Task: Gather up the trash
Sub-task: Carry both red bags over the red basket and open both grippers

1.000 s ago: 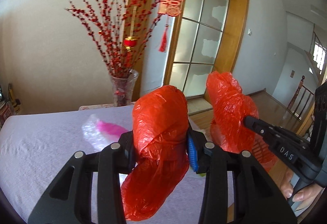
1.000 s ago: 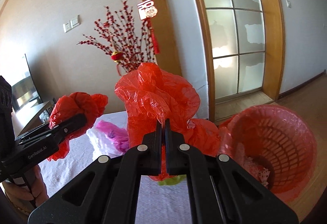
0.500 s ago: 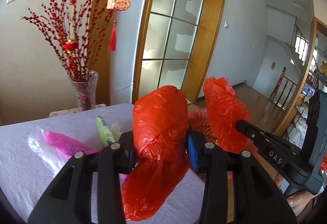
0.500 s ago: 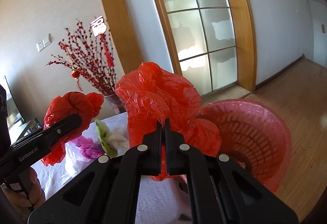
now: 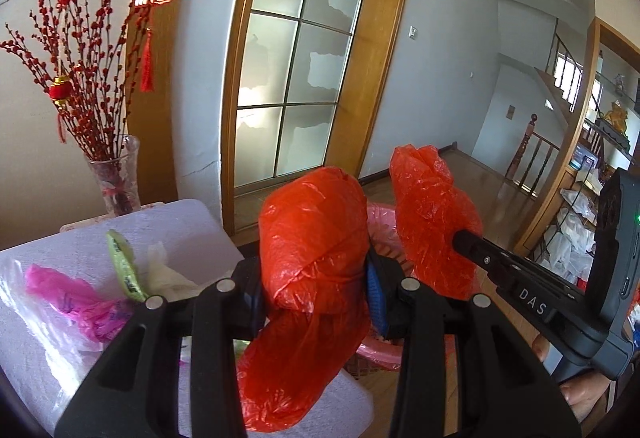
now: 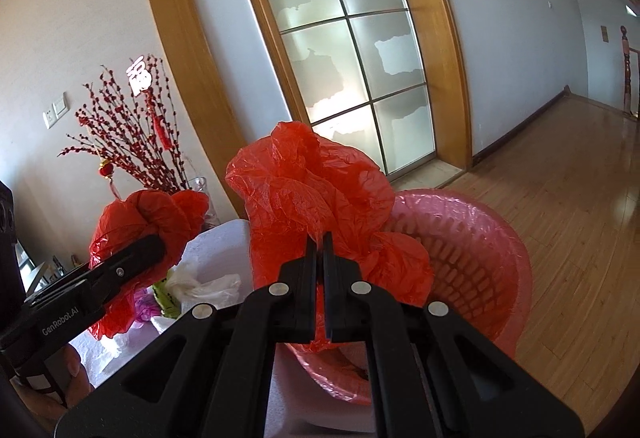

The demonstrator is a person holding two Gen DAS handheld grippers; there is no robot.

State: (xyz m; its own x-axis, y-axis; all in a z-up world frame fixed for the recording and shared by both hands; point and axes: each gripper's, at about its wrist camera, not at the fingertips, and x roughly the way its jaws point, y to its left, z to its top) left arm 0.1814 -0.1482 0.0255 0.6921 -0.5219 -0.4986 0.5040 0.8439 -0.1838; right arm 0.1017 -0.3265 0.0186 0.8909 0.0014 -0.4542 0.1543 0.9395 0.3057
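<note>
My left gripper (image 5: 314, 278) is shut on a bunch of crumpled red plastic bag (image 5: 312, 238) and holds it in the air over the table's right edge. My right gripper (image 6: 320, 250) is shut on another bunch of the red plastic bag (image 6: 312, 194), held above the pink mesh trash basket (image 6: 480, 258) that stands on the floor beside the table. The basket also shows behind the bags in the left wrist view (image 5: 378, 352). Each gripper shows in the other's view: the right one (image 5: 456, 238) and the left one (image 6: 158, 244).
On the lilac tablecloth (image 5: 48, 358) lie a pink-and-clear plastic bag (image 5: 80, 310), a green wrapper (image 5: 124, 266) and white crumpled tissue (image 5: 168, 274). A glass vase (image 5: 116, 178) with red branches stands at the table's far edge. A glass door and wooden floor (image 6: 580, 198) lie beyond.
Both grippers have swung to the right with their red bag bunches, from over the table toward the basket. The basket now fills more of the right wrist view.
</note>
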